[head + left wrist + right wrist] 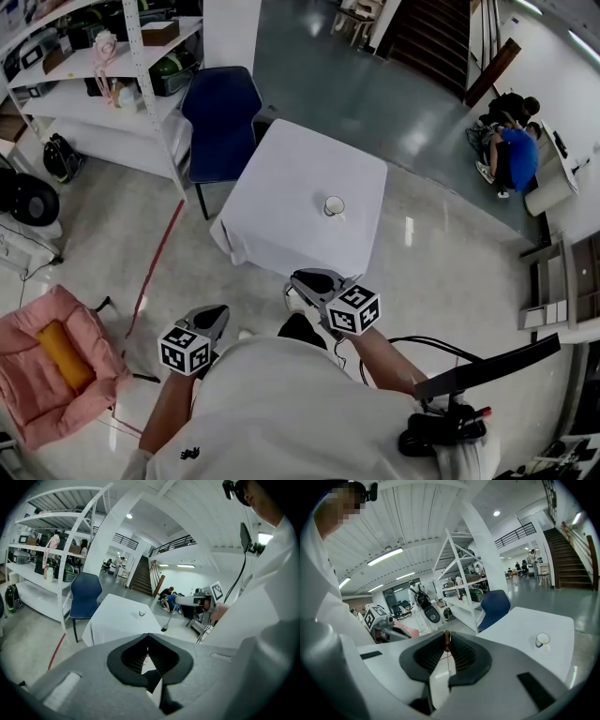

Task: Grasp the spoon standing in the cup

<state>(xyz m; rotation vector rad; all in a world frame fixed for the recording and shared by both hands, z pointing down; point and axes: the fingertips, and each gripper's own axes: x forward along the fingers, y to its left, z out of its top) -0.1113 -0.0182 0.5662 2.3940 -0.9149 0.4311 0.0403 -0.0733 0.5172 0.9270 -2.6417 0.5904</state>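
Observation:
A small white cup [334, 206] stands alone on the white-clothed table [281, 216], ahead of both grippers; it also shows as the cup [142, 613] and the cup [542, 640], and nothing sticks out of it. My right gripper [296, 281] is held close to my body, short of the table's near edge. In the left gripper view a spoon [165, 623] hangs bowl-down from the right gripper [183, 600]. Its brown handle end [446, 639] sits pinched between the right gripper's [446, 644] jaws. My left gripper [219, 314] [148, 638] is shut and holds nothing.
A blue chair [222, 117] stands at the table's far left corner, with white shelving [103, 66] behind it. A pink padded seat [47, 361] lies at my left. People sit on the floor at the far right [511, 155]. A black stand [450, 427] is by my right side.

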